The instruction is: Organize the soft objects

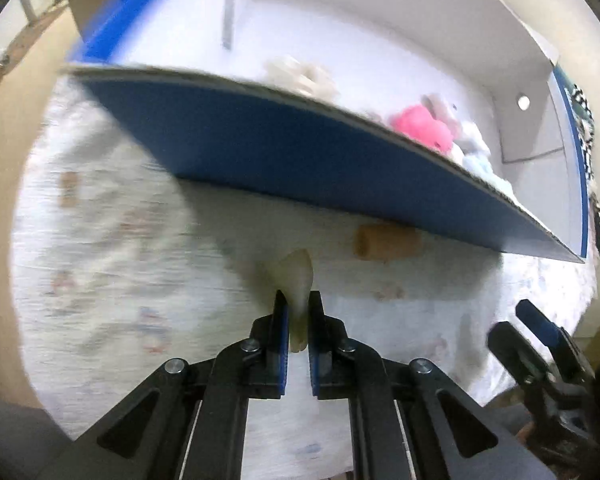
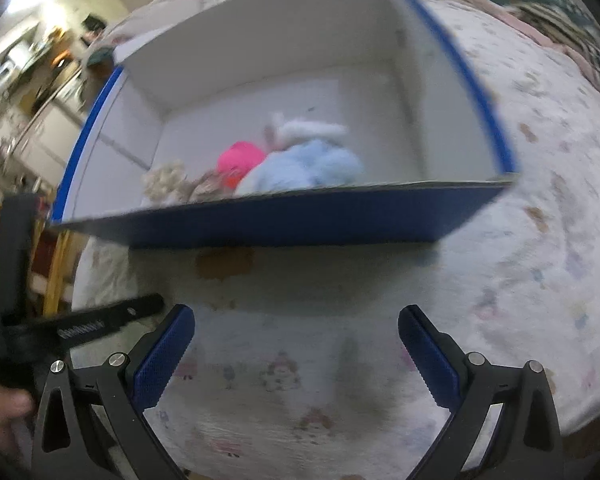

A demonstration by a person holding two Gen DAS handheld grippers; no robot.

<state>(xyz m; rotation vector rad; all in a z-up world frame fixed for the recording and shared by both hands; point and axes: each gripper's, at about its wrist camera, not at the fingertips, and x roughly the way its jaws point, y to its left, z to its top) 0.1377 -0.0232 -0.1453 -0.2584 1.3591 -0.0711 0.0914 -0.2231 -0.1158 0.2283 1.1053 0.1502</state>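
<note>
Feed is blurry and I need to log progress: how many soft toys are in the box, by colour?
Pink toy: 1
Light blue toy: 1
White toy: 1
Cream toy: 1
Total in the box: 4, as far as the blur shows; the left tool holds one more pale item.

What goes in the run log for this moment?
left gripper: shut on cream toy | right gripper: open, empty | box: holds pink toy, blue toy

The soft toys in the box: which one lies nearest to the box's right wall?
The light blue toy. It is the rightmost in the box; the pink toy and the cream toy lie left of it.
</note>
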